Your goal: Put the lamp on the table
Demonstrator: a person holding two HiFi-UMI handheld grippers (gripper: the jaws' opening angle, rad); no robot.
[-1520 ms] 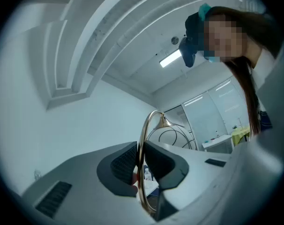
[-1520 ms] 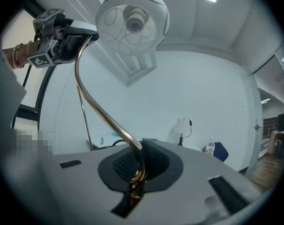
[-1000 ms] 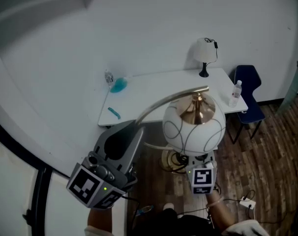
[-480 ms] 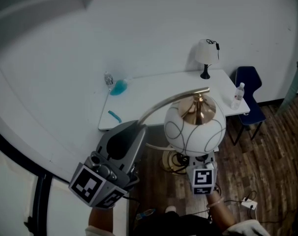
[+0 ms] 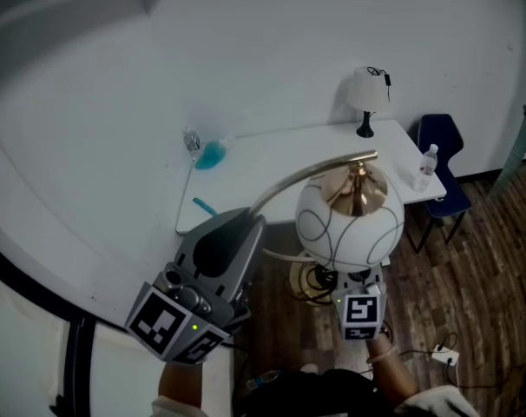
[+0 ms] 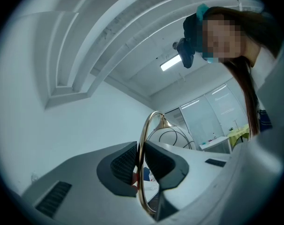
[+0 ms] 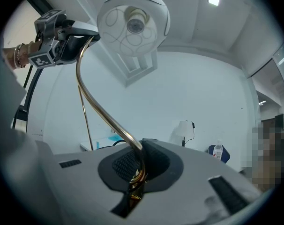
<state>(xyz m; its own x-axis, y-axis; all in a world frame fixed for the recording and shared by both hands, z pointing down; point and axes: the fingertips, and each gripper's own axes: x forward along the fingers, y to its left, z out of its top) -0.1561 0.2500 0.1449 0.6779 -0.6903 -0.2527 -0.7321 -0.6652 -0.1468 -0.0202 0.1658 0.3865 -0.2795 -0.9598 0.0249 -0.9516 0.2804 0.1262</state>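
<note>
My left gripper (image 6: 141, 162) clamps the arched brass stem (image 5: 289, 183) of the lamp (image 5: 350, 224); my right gripper (image 7: 136, 165) clamps the same tube lower down. The white, line-patterned globe shade (image 7: 132, 25) hangs in the air, short of the white table (image 5: 272, 168).

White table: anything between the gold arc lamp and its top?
Nothing visible. The gold arc lamp with a white globe shade hangs before the white table, whose middle is bare; a small white-shaded lamp and clear bottle sit toward its right end.
</note>
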